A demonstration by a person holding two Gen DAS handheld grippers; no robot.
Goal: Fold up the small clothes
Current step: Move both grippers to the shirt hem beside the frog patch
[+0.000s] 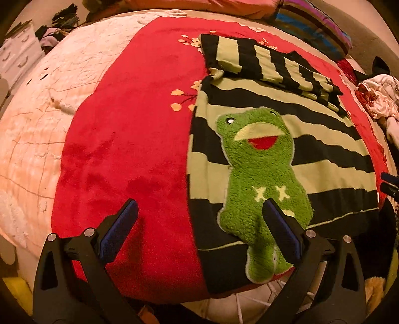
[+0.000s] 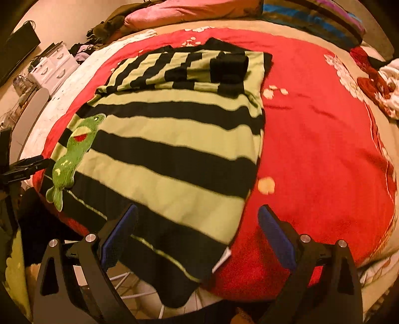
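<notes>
A black and pale-green striped sweater with a fuzzy green frog patch lies flat on a red blanket. Its sleeves are folded across the top. My left gripper hovers open over the sweater's left hem edge, one finger above the frog, the other above bare blanket. In the right wrist view the same sweater fills the centre and the frog patch sits at its left edge. My right gripper is open above the sweater's lower right corner, nothing between its fingers.
The red blanket covers a bed with a cream cover on the left. Pillows lie along the far side. A pile of clothes sits at the right. White drawers stand beyond the bed's left side.
</notes>
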